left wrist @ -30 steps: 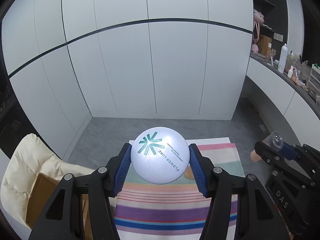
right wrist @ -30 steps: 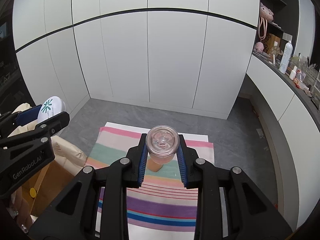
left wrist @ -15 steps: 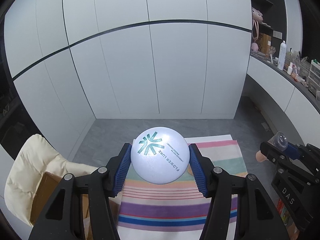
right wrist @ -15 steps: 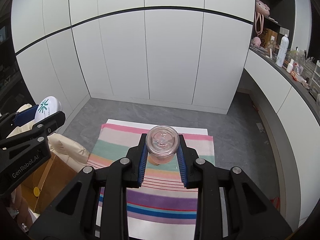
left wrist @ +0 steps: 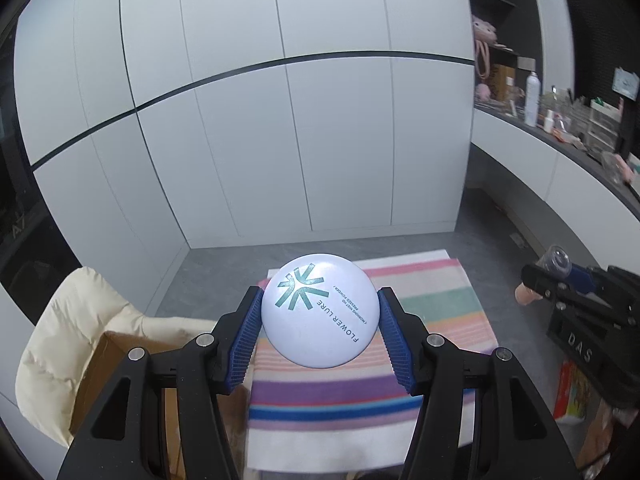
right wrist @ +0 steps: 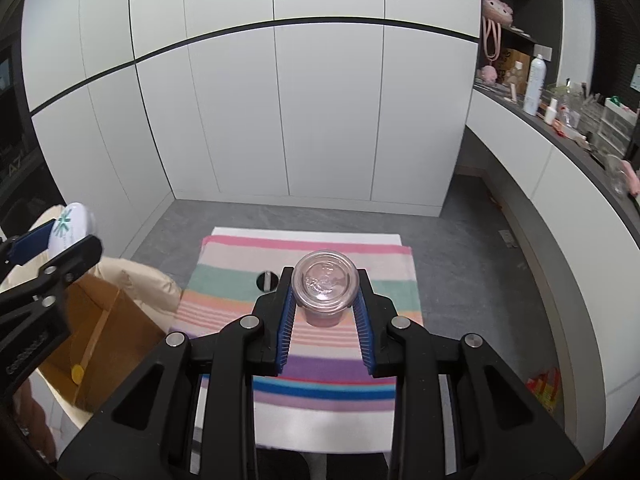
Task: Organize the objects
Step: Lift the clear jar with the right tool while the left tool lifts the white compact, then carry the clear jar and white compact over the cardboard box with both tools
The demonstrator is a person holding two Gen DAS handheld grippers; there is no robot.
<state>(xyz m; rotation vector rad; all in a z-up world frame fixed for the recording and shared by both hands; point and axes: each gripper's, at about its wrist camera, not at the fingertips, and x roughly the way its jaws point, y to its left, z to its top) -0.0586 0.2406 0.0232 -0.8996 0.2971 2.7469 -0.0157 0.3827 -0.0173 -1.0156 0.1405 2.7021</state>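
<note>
Compact, round, white and domed, printed with a teal star mark and "FLOWER LURE", sits low in the middle of the left wrist view, clamped at its sides by the left gripper. Ribbed blue pads press its rim from both sides, and the black fingers angle downward over a striped cloth in pink, green, purple and blue bands. At the right edge the right gripper reaches in, carrying a small clear-lidded jar. A cream padded jacket and a cardboard box lie lower left.

In the right wrist view, the right gripper is closed tight around the jar, a little pink pot with a clear round lid, held centre frame above the same striped cloth. Its fingers tilt downward too. At the left edge the left gripper shows with the compact between its pads. Smooth white cabinet doors fill the background.
</note>
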